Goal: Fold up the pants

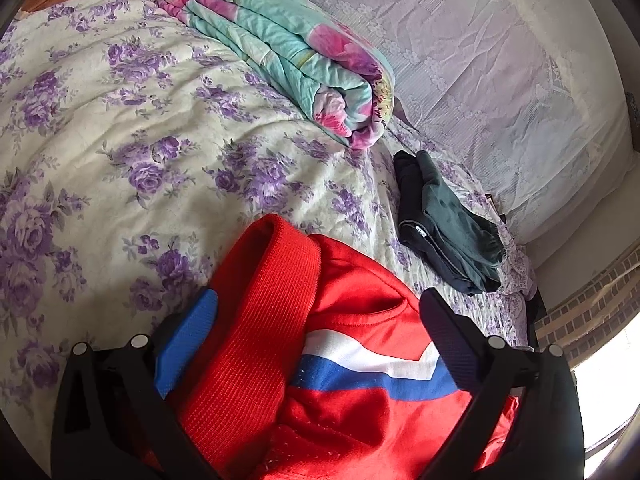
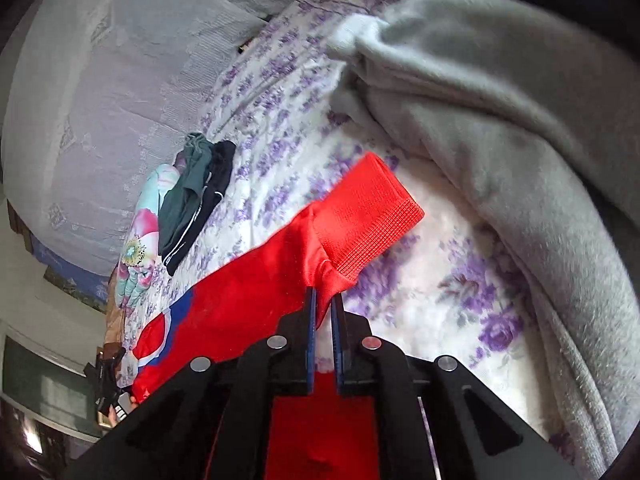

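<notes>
Red pants (image 1: 352, 360) with a white and blue stripe lie bunched on the floral bed sheet (image 1: 120, 140). Their ribbed waistband rises between the wide-apart fingers of my left gripper (image 1: 320, 300), which stands open around the cloth; the blue pad on the left finger (image 1: 188, 340) rests beside the ribbing. In the right wrist view the pants (image 2: 248, 292) stretch away to the left. My right gripper (image 2: 324, 294) is shut on a pinch of the red fabric just below the ribbed leg cuff (image 2: 368, 216), and the cuff sticks up past the fingertips.
A folded turquoise and pink quilt (image 1: 288, 48) lies at the back of the bed. A small pile of dark folded clothes (image 1: 444, 220) sits near the lace-covered cushion (image 1: 500, 60). A grey fleece blanket (image 2: 500, 120) is heaped to the right of the right gripper.
</notes>
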### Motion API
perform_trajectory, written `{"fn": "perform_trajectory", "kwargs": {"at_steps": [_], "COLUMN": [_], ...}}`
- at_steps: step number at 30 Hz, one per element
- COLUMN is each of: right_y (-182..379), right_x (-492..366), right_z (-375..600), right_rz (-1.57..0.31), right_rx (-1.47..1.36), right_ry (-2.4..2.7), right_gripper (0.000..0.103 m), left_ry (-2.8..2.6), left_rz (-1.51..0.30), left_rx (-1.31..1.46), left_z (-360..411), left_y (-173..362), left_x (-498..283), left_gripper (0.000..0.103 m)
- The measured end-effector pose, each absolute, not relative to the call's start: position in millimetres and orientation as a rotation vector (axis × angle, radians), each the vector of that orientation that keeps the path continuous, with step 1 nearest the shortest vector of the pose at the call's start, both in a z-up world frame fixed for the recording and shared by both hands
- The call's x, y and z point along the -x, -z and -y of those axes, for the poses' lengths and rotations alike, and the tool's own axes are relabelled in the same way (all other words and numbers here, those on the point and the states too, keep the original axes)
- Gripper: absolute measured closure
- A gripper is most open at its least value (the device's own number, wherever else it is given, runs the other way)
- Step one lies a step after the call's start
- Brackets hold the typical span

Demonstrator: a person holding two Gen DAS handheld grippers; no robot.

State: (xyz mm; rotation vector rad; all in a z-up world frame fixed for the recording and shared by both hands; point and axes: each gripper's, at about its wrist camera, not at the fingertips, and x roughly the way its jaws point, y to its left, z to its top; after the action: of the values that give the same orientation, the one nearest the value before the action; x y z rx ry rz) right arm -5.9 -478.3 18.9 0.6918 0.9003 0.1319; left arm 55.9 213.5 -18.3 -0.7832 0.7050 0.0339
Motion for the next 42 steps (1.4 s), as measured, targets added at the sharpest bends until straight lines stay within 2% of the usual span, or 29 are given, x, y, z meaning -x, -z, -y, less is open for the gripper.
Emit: {"fn": "perform_trajectory", "kwargs": {"at_steps": [3,5,7,11,15,16,19,21,22,25,28,34,37,38,42], "right_y": [-36.7,-38.0,-30.4,-23.3,-36.4,-37.6,-17.2,9.5,7.0,-12.1,-38.8,-42.2,-17.9,-3.9,-9.7], "right_x": [-5.0,-9.5,-6.7,7.5,0.9,-4.0,-29.7,-40.5,-37.1,-33.8,-38.4,-46.9,-40.6,-39.3,-20.0], "right_z": [465.2,465.1,474.2,497.7,478.2,467.5,433.6,425.2,425.9,418.8,390.9,304.9,241.5,223.1,193.3], "right_rz": [-0.859,-0.858,-0.874,-0.824,-0.785,-0.792,-0.915,-1.003,-0.957,-0.931,-0.885,-0.906,-1.014,-1.068,-0.975], "right_rx": [-0.597,-0.577,-0.565,-0.569,-0.556,-0.529,-0.452,-0.465,-0.476,-0.462,-0.377,-0.350,-0.211,-0.151,0.076], "right_ry": [-0.112,-0.116,-0.068,0.045,-0.053,-0.074,-0.151,-0.160,-0.154,-0.149,-0.231,-0.418,-0.510,-0.521,-0.455], "right_gripper": [0.092,0.073,0.065,0.065,0.065,0.064,0.050,0.050,0.050,0.051,0.051,0.051,0.044,0.039,0.038], "left_ry": [-0.030,-0.033,-0.045,-0.113,-0.091,-0.061,-0.041,-0.048,-0.038,-0.021,-0.023,0.037,0.063,0.064,0.055], "left_rz": [-0.718,-0.737,-0.772,-0.831,-0.883,-0.908,-0.974,-1.002,-1.002,-0.980,-0.943,-0.918,-0.915,-0.914,-0.905], "left_rx": [0.812,0.802,0.737,0.608,0.568,0.545,0.403,0.302,0.278,0.236,0.271,0.464,0.524,0.526,0.484], "left_z": [-219.1,-223.6,-228.9,-242.8,-239.9,-232.4,-205.4,-190.3,-186.8,-183.1,-191.0,-218.9,-228.0,-227.9,-227.9], "left_y": [14.7,9.1,2.0,-3.3,2.3,6.1,17.6,21.9,20.4,13.3,8.5,18.4,21.7,21.8,19.3], "left_x": [-53.0,-49.8,-48.2,-50.1,-65.3,-71.7,-91.1,-99.5,-101.3,-106.7,-114.9,-117.2,-116.9,-116.7,-114.5], "left_gripper": [0.005,0.005,0.005,0.005,0.005,0.005,0.005,0.005,0.005,0.020,0.029,0.026,0.025,0.025,0.025]}}
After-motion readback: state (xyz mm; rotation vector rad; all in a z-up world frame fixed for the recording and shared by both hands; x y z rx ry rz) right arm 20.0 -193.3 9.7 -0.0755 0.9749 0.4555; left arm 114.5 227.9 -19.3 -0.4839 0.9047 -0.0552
